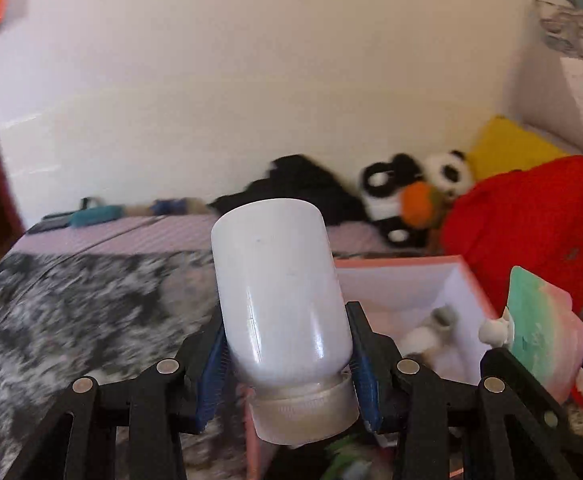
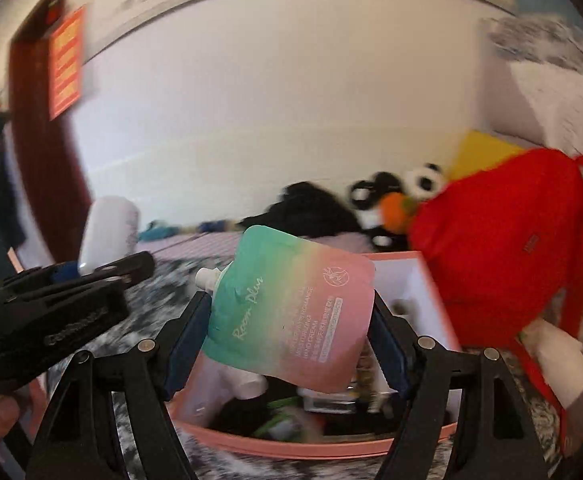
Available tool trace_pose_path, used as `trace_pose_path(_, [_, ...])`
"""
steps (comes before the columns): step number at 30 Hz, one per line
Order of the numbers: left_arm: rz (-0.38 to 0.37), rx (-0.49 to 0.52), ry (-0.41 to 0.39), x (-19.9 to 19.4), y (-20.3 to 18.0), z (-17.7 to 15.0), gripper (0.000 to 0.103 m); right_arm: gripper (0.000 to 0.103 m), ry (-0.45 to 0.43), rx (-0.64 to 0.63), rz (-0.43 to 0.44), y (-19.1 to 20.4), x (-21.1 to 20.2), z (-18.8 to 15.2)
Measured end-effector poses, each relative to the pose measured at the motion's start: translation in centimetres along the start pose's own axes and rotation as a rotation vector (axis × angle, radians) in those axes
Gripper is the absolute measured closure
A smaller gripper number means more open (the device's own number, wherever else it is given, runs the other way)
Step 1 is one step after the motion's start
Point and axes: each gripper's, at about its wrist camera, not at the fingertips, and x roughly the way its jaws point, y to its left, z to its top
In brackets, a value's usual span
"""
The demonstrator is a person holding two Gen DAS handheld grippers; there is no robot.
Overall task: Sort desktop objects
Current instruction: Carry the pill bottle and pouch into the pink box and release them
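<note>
Left hand-held gripper (image 1: 287, 364): clamped on white bottle (image 1: 279, 296), blue pads pressed against both sides near the neck.
White bottle: upended, pale cap (image 1: 305, 414) toward the camera, base tilted up and away, raised above the tabletop (image 1: 83, 308).
Right hand-held gripper (image 2: 287, 320): closed on a green-to-pink spout pouch (image 2: 291, 308), pads squeezing its two edges.
Spout pouch: held aloft, tilted, white spout (image 2: 205, 278) at upper left, printed face toward the camera; seen from the left wrist view at far right (image 1: 543, 324).
Pink box (image 2: 331, 446): open, directly beneath the pouch, white inside walls, several small items jumbled within, too blurred to name.
Tabletop: black-and-white mottled surface carrying the box.
Red bag (image 2: 507, 248): just beside the box's right side.
Panda plush (image 1: 411, 192): back against the wall, next to a yellow cushion (image 1: 507, 148).
</note>
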Motion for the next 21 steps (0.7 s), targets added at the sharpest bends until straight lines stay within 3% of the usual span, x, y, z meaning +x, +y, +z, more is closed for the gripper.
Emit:
trace_pose_path(1, [-0.007, 0.003, 0.009, 0.7, -0.6, 0.1, 0.054, 0.025, 0.003, 0.024, -0.014, -1.3, 0.3, 0.2])
trace_pose_path(2, [-0.006, 0.005, 0.022, 1.6, -1.0, 0.2, 0.035, 0.024, 0.008, 0.044, -0.023, -2.3, 0.7, 0.4])
trace_pose_path(4, [0.02, 0.006, 0.047, 3.3, -1.2, 0.0, 0.014, 0.02, 0.018, 0.069, -0.034, -3.7, 2.0, 0.3])
trace_pose_path(5, [0.03, 0.004, 0.058, 4.0, -1.2, -0.1, 0.012, 0.02, 0.031, 0.064, -0.052, -4.2, 2.8, 0.1])
trace_pose_path(7, [0.027, -0.021, 0.073, 4.7, -0.7, -0.3, 0.01, 0.002, 0.065, 0.029, -0.111, -4.8, 4.4, -0.3])
trace_pose_path(8, [0.027, -0.034, 0.08, 5.0, -0.4, -0.4, 0.007, 0.001, 0.08, 0.004, -0.147, -5.0, 5.0, -0.5])
trace_pose_path(10, [0.036, -0.069, 0.081, 5.5, 0.5, -0.4, 0.006, 0.001, 0.085, -0.022, -0.173, -5.1, 5.4, -0.7])
trace_pose_path(21, [0.078, -0.123, 0.048, 3.4, 5.4, -0.6, 0.006, 0.001, 0.062, -0.036, -0.123, -2.8, 5.0, -0.5])
